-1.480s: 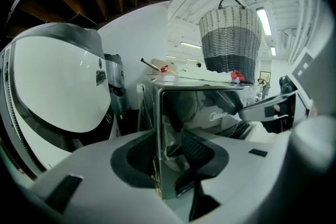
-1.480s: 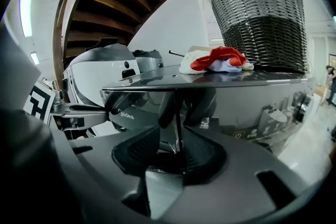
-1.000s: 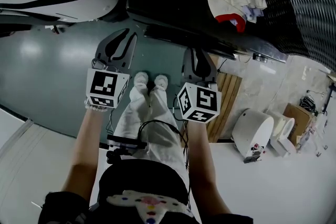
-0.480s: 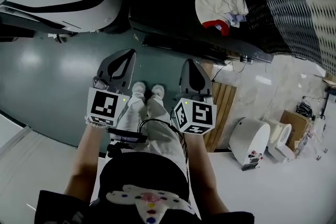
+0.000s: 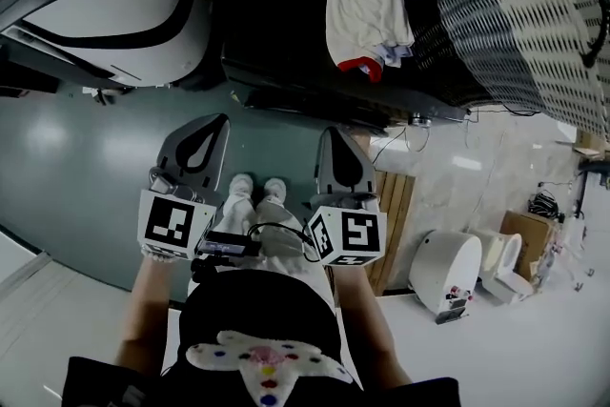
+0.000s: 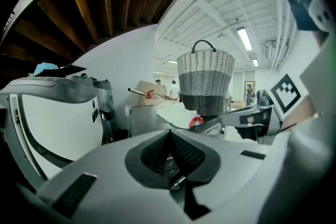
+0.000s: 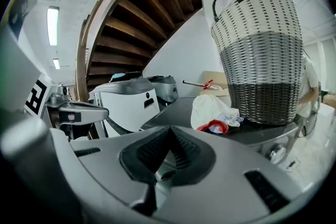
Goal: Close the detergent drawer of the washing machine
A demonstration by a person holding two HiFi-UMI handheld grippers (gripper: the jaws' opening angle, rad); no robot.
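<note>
Head view showed the left gripper (image 5: 212, 123) and right gripper (image 5: 335, 138) both pressed shut, empty, short of the dark washing machine (image 5: 276, 14); its detergent drawer couldn't be made out. The best course was probably to find the drawer front and push squarely.

Bare grey-green floor (image 5: 76, 138) lies open between the left gripper (image 5: 213, 119), the right gripper (image 5: 334, 132), both with jaws together, and the front of the dark-topped machine (image 5: 276, 24). A crumpled cloth (image 5: 362, 0) and a tall wicker basket (image 5: 524, 14) fill the right part of that top, and a white appliance (image 5: 105, 10) blocks the left. Low on the right stand a wooden slatted panel (image 5: 396, 205) and a round white unit (image 5: 446, 267).
</note>
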